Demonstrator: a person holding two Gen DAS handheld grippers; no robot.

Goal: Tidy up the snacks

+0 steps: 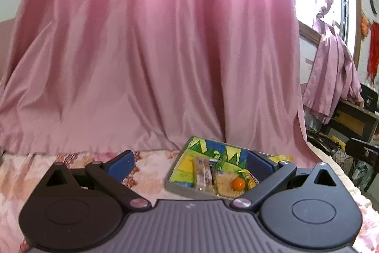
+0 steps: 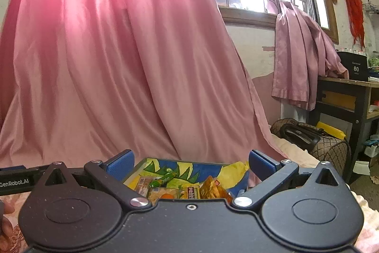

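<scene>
Hovering with jaws spread wide and empty, the right gripper (image 2: 190, 164) has the painted snack box (image 2: 142, 166) straight ahead between its fingers, while the equally open, empty left gripper (image 1: 189, 161) sees it off to the right, so the right looks nearer. Inside I count one orange ball (image 1: 238, 184), one green stick packet (image 2: 163, 179) lying diagonally, one wafer bar (image 1: 202, 172) and one orange pouch (image 2: 209, 189); the rest is hidden.

A bed (image 1: 151, 165) with a pink flowery cover holds a colorful tray (image 1: 187, 159). Inside the tray lie snack packs (image 1: 202, 173) and a small orange ball (image 1: 238, 184). Behind the tray, a pink curtain (image 1: 154, 75) touches the bed.
</scene>
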